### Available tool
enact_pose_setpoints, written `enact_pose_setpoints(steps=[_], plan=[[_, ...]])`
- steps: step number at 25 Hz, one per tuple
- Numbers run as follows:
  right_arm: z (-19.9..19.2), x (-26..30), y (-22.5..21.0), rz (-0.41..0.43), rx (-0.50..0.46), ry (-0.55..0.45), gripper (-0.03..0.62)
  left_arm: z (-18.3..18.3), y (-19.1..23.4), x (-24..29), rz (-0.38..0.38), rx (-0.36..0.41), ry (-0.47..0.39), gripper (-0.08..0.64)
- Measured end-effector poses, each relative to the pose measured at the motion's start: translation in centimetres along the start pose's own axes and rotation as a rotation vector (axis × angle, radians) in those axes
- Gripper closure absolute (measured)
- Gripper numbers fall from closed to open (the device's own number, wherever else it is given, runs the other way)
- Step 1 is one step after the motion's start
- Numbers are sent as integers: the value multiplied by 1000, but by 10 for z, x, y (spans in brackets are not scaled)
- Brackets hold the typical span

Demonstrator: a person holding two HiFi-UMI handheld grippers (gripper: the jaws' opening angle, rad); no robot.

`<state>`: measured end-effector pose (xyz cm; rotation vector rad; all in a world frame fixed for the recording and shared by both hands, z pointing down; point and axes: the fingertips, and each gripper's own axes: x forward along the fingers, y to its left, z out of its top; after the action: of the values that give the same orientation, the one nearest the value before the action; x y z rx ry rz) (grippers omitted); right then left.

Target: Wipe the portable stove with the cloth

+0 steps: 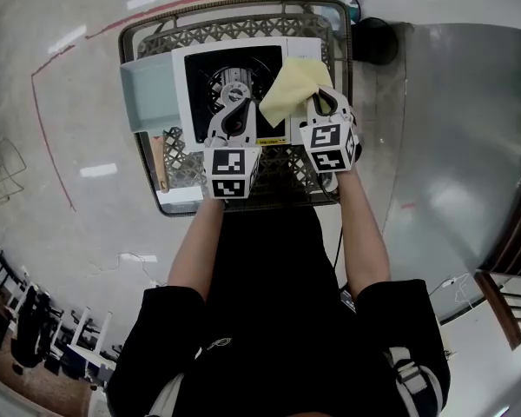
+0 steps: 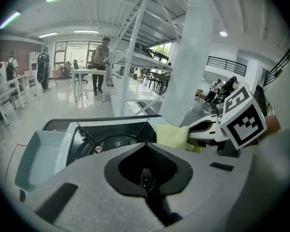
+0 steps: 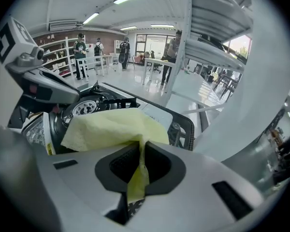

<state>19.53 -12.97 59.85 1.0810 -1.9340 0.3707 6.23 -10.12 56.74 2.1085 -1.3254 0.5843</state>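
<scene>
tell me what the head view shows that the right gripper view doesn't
Only the head view: the person's arms and a teal tray at the left of the stove. Only the right gripper view: a fold of the cloth pinched between the shut jaws of the right gripper, and people standing far off. Both: the yellow cloth over the stove, the basket rim and the left gripper.

The person's left forearm (image 1: 195, 246) and right forearm (image 1: 363, 233) reach forward side by side, each hand's gripper angled downward. The left gripper (image 1: 235, 95) has its fingers pressed together, nothing between them. The right gripper (image 1: 316, 102), just beside it, has its fingers clamped on a yellow cloth (image 1: 291, 89).
</scene>
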Motion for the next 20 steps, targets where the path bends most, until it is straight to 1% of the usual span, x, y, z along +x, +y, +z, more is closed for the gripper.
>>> enact_pose_setpoints(steps=[8, 12, 14, 20], plan=[[15, 13, -14, -5, -2, -6, 574, 10, 2, 12, -1, -6, 0, 543], [23, 21, -21, -9, -24, -9, 574, 16, 6, 15, 1, -60, -10, 543], [27, 26, -25, -13, -28, -12, 574, 18, 9, 17, 4, -72, -14, 543], [37, 34, -31, -18, -36, -16, 574, 18, 13, 25, 0, -51, -7, 543]])
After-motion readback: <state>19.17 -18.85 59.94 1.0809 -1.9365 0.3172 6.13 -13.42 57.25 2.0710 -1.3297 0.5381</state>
